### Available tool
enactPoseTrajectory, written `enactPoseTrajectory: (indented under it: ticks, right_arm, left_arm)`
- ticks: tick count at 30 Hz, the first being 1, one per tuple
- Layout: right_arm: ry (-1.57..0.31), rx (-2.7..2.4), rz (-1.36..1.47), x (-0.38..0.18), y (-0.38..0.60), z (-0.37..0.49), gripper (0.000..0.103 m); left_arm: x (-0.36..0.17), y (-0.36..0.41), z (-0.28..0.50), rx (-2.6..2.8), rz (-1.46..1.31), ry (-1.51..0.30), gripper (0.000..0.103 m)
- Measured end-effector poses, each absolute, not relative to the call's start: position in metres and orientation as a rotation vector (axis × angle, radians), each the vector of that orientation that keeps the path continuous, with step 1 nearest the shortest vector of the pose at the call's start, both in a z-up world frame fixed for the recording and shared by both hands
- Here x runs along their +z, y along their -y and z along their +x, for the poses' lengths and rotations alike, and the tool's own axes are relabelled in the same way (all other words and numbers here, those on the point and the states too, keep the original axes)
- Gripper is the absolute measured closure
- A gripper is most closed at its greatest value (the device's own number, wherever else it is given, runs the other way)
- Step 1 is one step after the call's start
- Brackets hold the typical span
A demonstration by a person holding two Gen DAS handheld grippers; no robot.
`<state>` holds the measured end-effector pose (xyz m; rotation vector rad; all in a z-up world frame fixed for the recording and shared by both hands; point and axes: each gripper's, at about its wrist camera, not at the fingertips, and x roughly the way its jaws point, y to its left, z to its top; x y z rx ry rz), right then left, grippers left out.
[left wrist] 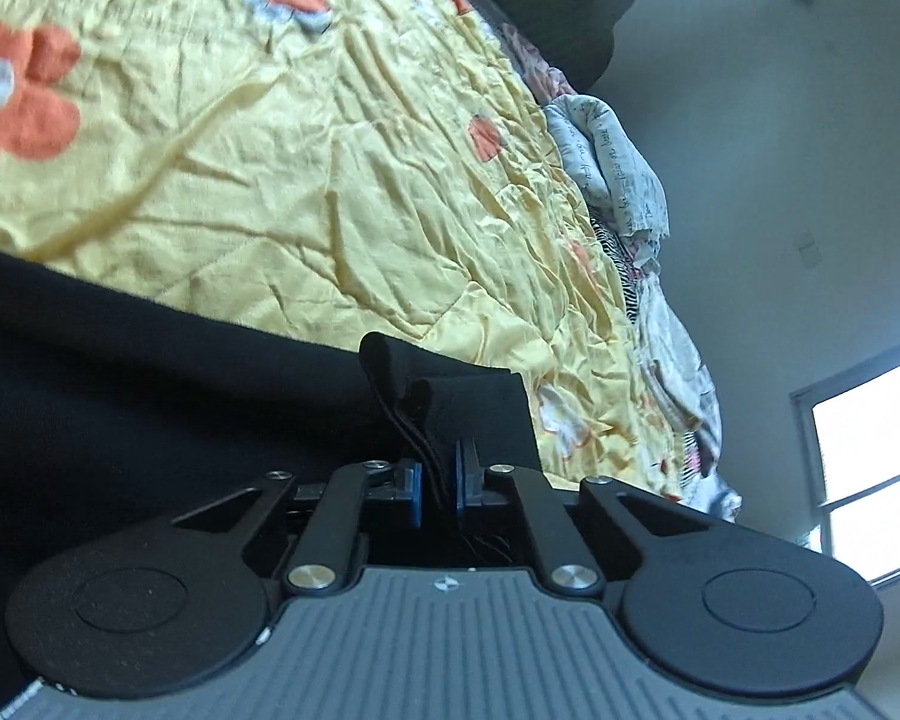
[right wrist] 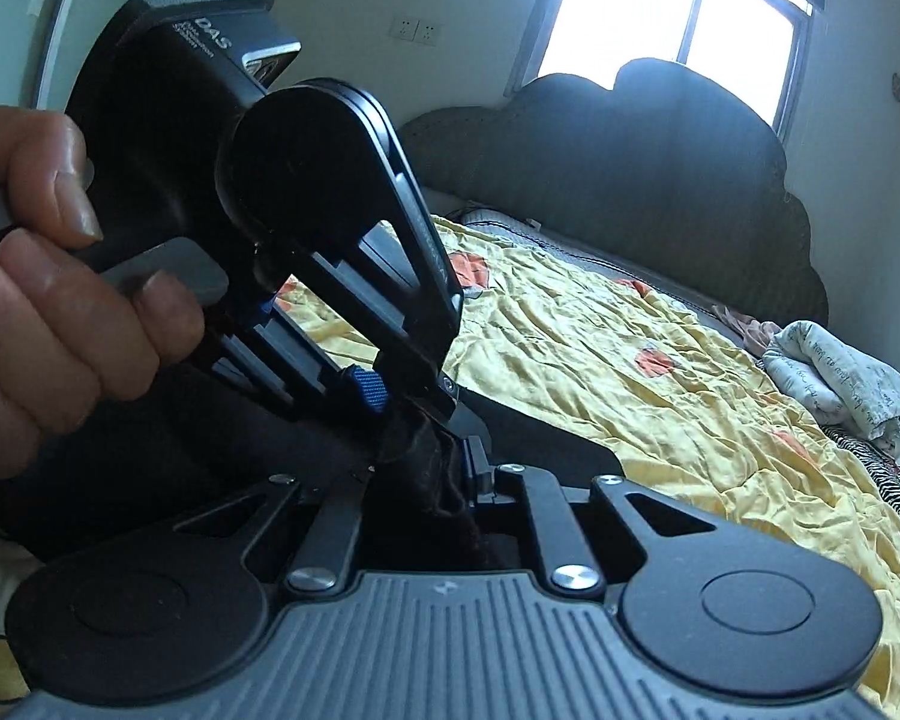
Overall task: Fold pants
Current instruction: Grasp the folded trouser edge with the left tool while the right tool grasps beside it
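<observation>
The black pants (left wrist: 120, 390) lie across the yellow flowered quilt (left wrist: 330, 180) on a bed. My left gripper (left wrist: 441, 480) is shut on a bunched edge of the pants, with black cloth pinched between its blue pads (left wrist: 413, 492). In the right wrist view my right gripper (right wrist: 444, 480) is shut on a thick fold of the same pants (right wrist: 420, 468). The left gripper (right wrist: 441, 405) sits right in front of it, held by a person's hand (right wrist: 48, 312), its tips meeting the same fold. The two grippers almost touch.
A crumpled pile of light printed bedding (right wrist: 840, 378) lies at the bed's right side, also seen as bedding (left wrist: 618, 162) in the left view. A dark scalloped headboard (right wrist: 630, 180) stands behind, under a bright window (right wrist: 690, 18). The quilt (right wrist: 630, 360) stretches out bare ahead.
</observation>
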<state>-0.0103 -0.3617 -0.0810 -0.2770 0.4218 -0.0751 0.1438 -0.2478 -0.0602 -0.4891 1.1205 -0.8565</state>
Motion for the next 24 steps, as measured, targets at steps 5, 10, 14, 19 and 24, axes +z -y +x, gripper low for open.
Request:
enactPoseTrajectory:
  ticks: [5, 10, 14, 19, 24]
  right_arm:
    - [-0.420, -0.070, -0.287, -0.081, 0.356, -0.012, 0.092]
    - [-0.427, -0.054, -0.268, -0.082, 0.355, -0.012, 0.092]
    - [-0.431, -0.042, -0.251, -0.080, 0.356, -0.011, 0.092]
    - [-0.429, -0.024, -0.216, -0.076, 0.357, -0.009, 0.092]
    - [-0.429, -0.003, -0.183, -0.074, 0.364, -0.001, 0.092]
  left_arm:
    - [-0.047, 0.249, 0.125, -0.844, -0.332, -1.006, 0.096]
    - [-0.041, 0.251, 0.112, -0.817, -0.218, -0.949, 0.096]
    - [-0.036, 0.250, 0.104, -0.803, -0.152, -0.911, 0.096]
    - [-0.029, 0.245, 0.098, -0.784, -0.090, -0.877, 0.096]
    - [-0.024, 0.239, 0.093, -0.761, -0.027, -0.841, 0.096]
